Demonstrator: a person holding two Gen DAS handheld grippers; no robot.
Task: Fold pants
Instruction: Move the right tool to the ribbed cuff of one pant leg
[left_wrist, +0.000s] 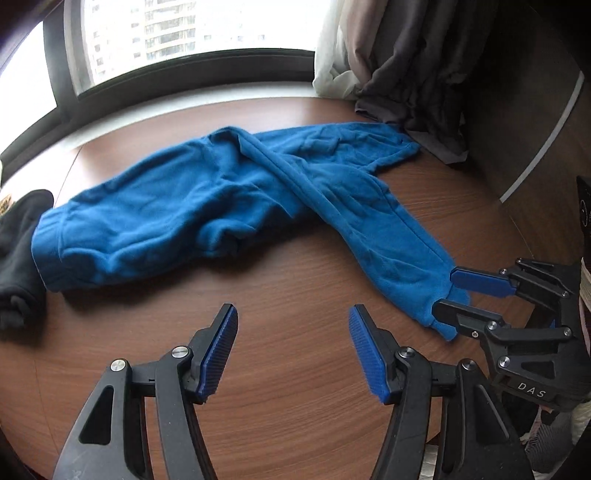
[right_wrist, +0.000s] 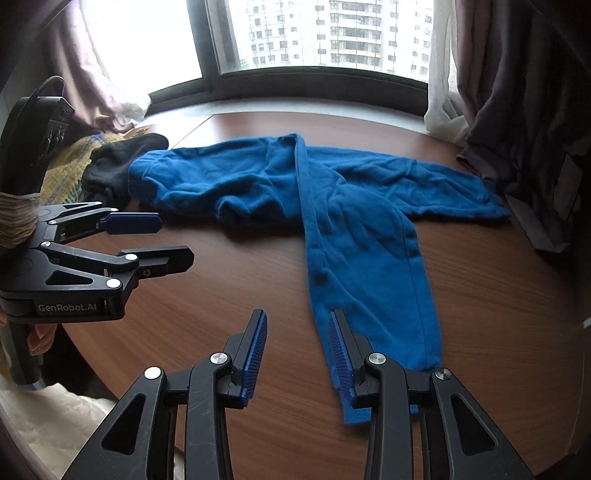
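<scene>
A round wood-grain surface (left_wrist: 295, 369) by the window carries blue pants (left_wrist: 207, 206) spread across the middle of the frame with one leg angled toward the lower right, a black garment (left_wrist: 18, 254) touching the waistband at the left edge, and grey cloth (left_wrist: 436, 140) at the upper right

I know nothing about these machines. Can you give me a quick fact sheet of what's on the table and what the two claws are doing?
Surface: wooden table
Garment: blue pants, unfolded, legs splayed apart
Left gripper: open, over bare wood
Right gripper: open, at the near leg's cuff, not clamping it
Also there: black garment beside the waistband
</scene>
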